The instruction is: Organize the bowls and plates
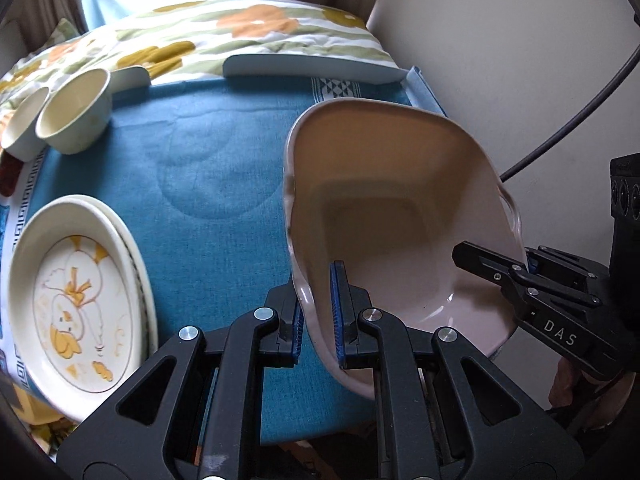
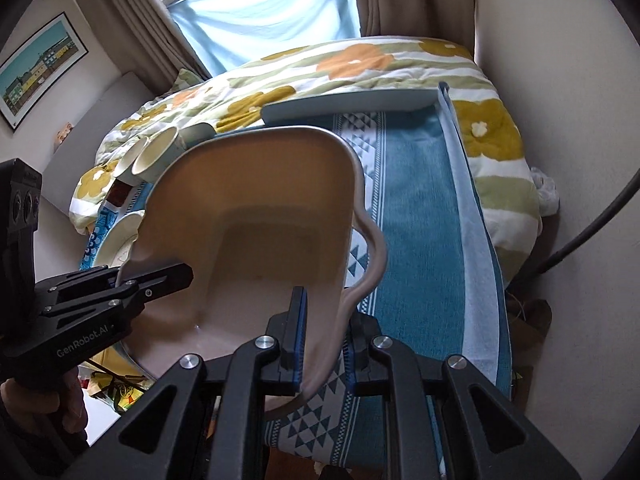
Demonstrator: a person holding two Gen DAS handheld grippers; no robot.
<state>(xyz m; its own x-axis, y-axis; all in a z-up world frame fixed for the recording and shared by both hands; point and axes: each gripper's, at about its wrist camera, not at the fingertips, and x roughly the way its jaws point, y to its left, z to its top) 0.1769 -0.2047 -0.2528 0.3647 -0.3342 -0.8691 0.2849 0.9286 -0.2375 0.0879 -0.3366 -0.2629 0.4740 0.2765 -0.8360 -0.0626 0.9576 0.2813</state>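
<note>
A deep pink square dish [image 1: 400, 208] with wavy handles hangs above the blue cloth, held from both sides. My left gripper [image 1: 318, 312] is shut on its left rim, and my right gripper [image 2: 324, 336] is shut on its right rim beside the handle [image 2: 372, 264]. Each gripper shows in the other's view: the right gripper [image 1: 524, 268] and the left gripper [image 2: 136, 276]. A stack of cream plates [image 1: 80, 312] with a yellow duck drawing lies at the left. Two cream bowls [image 1: 74, 114] stand at the far left; the cream bowls [image 2: 154, 154] also show behind the dish.
The blue tablecloth [image 1: 208, 184] covers the table, with a patterned band [image 2: 372, 148] at the right. A white tray edge [image 1: 312, 66] lies at the far side against a flowered quilt [image 2: 360, 60]. A wall is close on the right. A cable [image 1: 568, 112] hangs there.
</note>
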